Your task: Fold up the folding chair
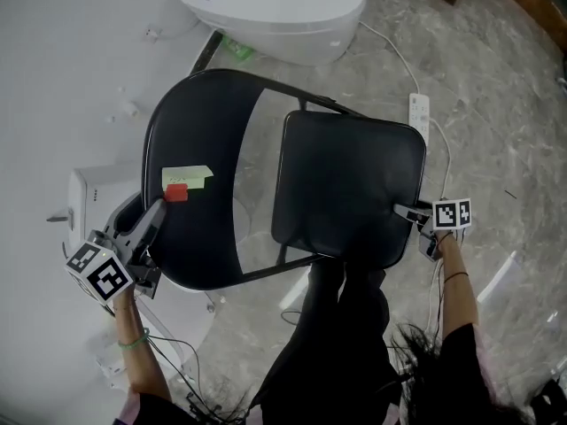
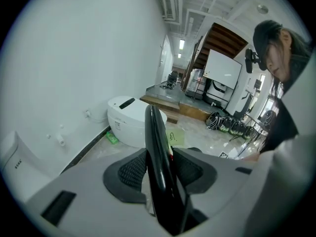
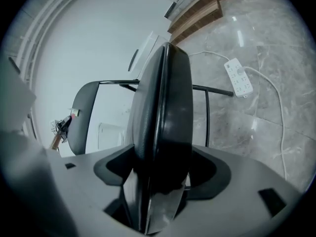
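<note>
Hand-held rig: the left gripper [image 1: 158,211] and right gripper [image 1: 403,211] are pale grey. Each carries a cube [image 1: 99,271] of black-and-white square markers, with dark ribbed pads [image 2: 131,172] lining the jaws. The wearer has black trousers [image 1: 341,335], a green wristband [image 1: 133,339] and a thin dark bracelet [image 1: 456,276].

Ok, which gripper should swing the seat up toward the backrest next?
Right. The right gripper is clamped on the seat at its free edge, the part that must swing. The left gripper grips the backrest and probably serves better steadying it.
</note>
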Demonstrator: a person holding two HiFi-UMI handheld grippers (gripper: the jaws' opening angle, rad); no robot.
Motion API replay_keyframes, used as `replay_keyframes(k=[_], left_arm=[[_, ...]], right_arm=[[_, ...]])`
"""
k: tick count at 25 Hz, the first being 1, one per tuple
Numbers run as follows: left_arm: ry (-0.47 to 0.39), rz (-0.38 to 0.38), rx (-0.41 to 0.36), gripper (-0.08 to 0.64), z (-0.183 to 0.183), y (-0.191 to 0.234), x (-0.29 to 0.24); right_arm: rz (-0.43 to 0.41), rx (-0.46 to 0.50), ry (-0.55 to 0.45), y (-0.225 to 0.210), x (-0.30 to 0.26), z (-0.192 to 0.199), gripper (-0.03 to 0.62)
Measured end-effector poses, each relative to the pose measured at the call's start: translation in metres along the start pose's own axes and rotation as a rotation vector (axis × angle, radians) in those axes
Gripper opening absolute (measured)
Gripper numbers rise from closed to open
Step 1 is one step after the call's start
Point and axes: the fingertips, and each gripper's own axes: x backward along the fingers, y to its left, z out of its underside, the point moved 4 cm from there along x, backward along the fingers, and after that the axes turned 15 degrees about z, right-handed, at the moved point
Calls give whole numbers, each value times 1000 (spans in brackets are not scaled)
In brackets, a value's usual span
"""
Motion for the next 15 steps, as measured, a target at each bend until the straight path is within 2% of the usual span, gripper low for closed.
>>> replay_keyframes(k=[4, 8, 15], left_arm=[[-14, 29, -8, 163, -13, -9, 4], [-33, 62, -7, 160, -25, -23, 10], [-52, 148, -47, 164, -65, -69, 26]], right_arm=[[40, -21, -56, 20, 17, 9, 328], [68, -19, -105, 41, 38, -2, 326], [-12, -6, -137, 121, 75, -29, 273]])
